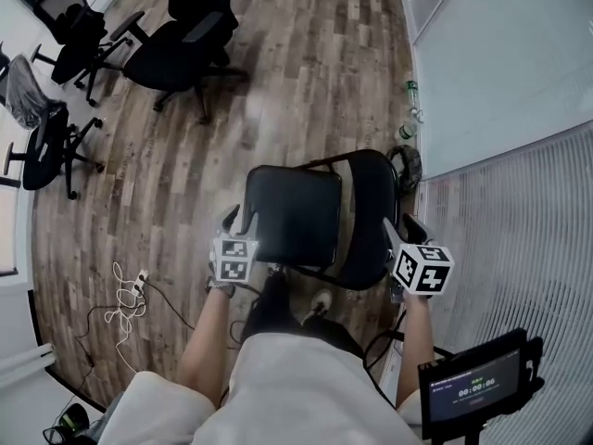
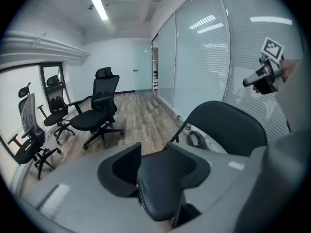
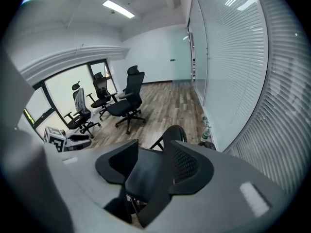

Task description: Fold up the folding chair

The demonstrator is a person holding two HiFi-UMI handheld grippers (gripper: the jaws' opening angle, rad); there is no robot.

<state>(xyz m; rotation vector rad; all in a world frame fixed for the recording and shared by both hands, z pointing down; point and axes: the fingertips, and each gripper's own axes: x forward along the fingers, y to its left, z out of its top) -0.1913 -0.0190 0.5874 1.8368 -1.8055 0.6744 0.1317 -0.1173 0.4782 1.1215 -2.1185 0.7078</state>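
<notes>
Folding chair seat just by L fingers; backrest near R fingers.

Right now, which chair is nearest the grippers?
The folding chair, between the left gripper and right gripper; the three office chairs stand far off at upper left.

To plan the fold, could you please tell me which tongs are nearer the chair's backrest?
Right. The right tongs sit beside the backrest; the left tongs are across the seat, at its opposite edge.
</notes>
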